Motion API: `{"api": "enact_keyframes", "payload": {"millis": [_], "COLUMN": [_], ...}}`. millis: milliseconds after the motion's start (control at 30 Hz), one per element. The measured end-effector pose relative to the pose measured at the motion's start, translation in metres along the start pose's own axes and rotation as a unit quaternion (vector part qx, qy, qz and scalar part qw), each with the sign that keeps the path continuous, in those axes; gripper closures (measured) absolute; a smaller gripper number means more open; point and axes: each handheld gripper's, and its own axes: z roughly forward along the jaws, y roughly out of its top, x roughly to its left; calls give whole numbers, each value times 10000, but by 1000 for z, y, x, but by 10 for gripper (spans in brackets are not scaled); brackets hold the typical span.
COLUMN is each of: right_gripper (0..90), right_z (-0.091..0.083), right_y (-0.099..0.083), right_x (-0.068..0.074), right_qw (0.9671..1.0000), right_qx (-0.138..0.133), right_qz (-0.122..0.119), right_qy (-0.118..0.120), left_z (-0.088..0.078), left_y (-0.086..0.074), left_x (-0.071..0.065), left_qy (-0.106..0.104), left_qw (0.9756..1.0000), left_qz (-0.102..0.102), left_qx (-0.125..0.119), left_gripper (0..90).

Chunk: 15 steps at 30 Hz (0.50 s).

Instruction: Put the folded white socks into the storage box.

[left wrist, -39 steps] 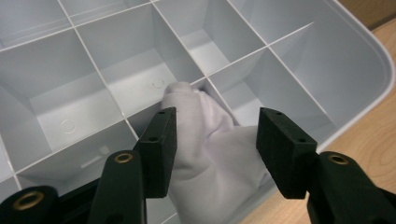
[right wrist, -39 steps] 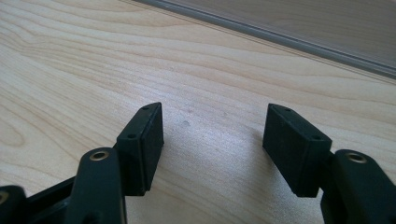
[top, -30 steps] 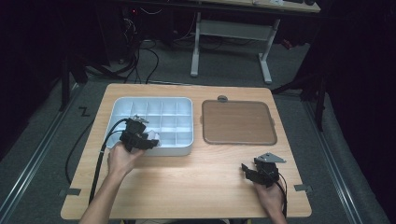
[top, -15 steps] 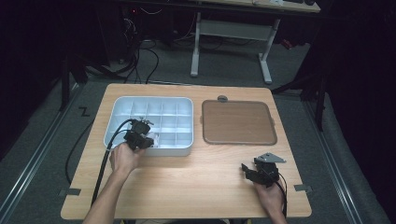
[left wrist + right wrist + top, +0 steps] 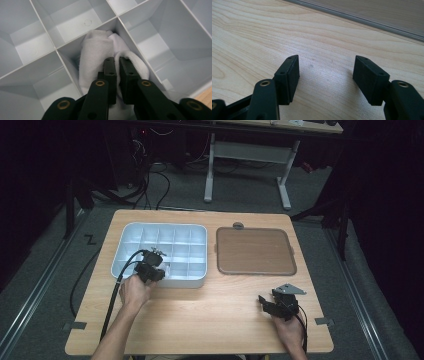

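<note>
Left gripper view is showing my left tool [image 5: 117, 62] closing: its jaws have just been pinching in on the white cloth [image 5: 97, 50], bunched beneath them in a compartment of the divided tray [image 5: 37, 50]. Lifting it out is remaining, I judge. My right tool [image 5: 327, 75] is resting open over bare table [image 5: 249, 32].
</note>
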Motion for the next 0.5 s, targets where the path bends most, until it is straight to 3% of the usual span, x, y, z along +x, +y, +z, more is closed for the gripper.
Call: {"api": "enact_keyframes", "payload": {"millis": [233, 333, 500], "right_gripper": [387, 388, 387], "right_z": [0, 0, 0], "right_y": [0, 0, 0], "right_x": [0, 0, 0], "right_qw": [10000, 10000, 10000], "right_qx": [0, 5, 1], "right_qz": [1, -7, 0], "right_qy": [0, 2, 0], "left_z": [-12, -15, -22], "left_y": [1, 4, 6], "left_x": [1, 3, 3], "left_qy": [-133, -213, -244], "left_qw": [9987, 9980, 9973], "left_qz": [-148, -332, -401], "left_qx": [-474, -491, -559], "left_gripper": [671, 631, 588]}}
